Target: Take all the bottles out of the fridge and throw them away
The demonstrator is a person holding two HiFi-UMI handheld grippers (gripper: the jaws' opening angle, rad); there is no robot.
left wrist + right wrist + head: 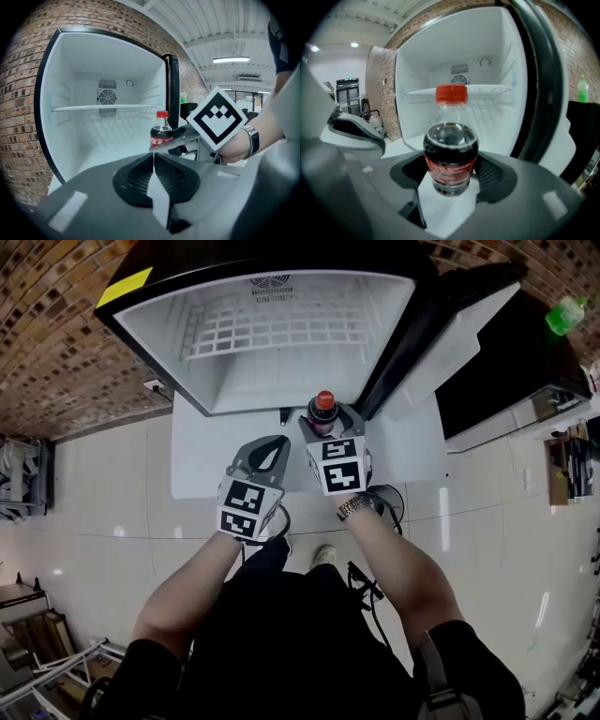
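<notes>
Straight ahead, 1 white fridge (281, 343) stands with its door (469, 338) swung open to the right. The right hand-held gripper (330, 425) pinches 1 red-capped cola bottle (450, 150) upright, just near of the fridge's mouth. The left hand-held gripper (269, 448), just left of it, has its 2 jaws pressed together, holding nothing

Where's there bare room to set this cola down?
Fridge floor and wire shelf above it are both bare. Crowded at the doorway, where the right hand-held gripper holds the cola beside the shut left hand-held gripper.
</notes>
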